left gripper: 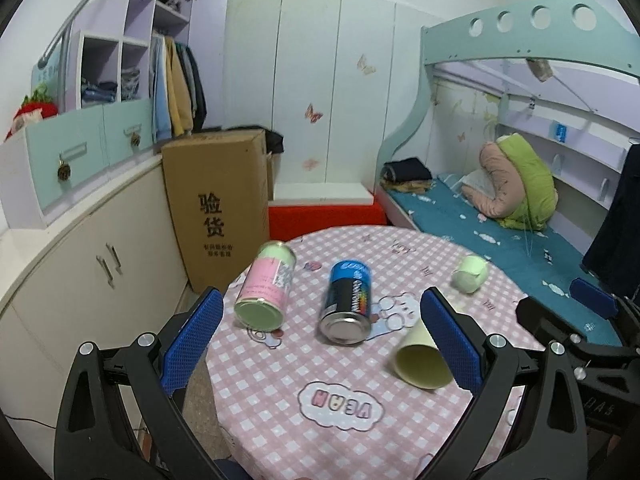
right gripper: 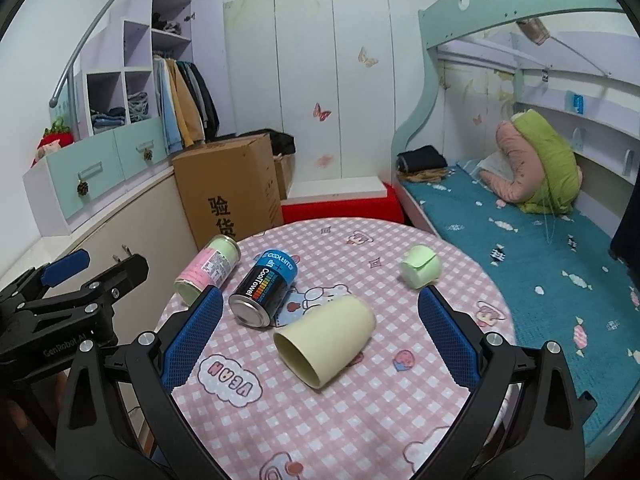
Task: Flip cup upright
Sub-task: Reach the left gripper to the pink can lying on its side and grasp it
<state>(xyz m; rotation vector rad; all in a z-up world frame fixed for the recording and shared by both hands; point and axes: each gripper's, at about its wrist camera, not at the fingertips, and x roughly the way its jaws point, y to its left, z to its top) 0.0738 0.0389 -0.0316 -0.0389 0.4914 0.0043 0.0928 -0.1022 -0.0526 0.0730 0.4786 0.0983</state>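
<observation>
A pale yellow cup (right gripper: pixel 326 338) lies on its side on the pink checked round table (right gripper: pixel 360 420), mouth toward me. It also shows in the left wrist view (left gripper: pixel 420 360), partly behind that gripper's right finger. My right gripper (right gripper: pixel 320 340) is open, its blue-padded fingers either side of the cup, not touching. My left gripper (left gripper: pixel 320 340) is open and empty over the table's near left edge. A small green mug (right gripper: pixel 420 270) lies on its side at the far right, also in the left wrist view (left gripper: pixel 471 274).
A black-and-blue can (right gripper: pixel 264 290) and a pink-and-green can (right gripper: pixel 208 270) lie on their sides left of the cup. A cardboard box (right gripper: pixel 232 188) and cabinets stand beyond the table at left. A bunk bed (right gripper: pixel 520 232) is at right.
</observation>
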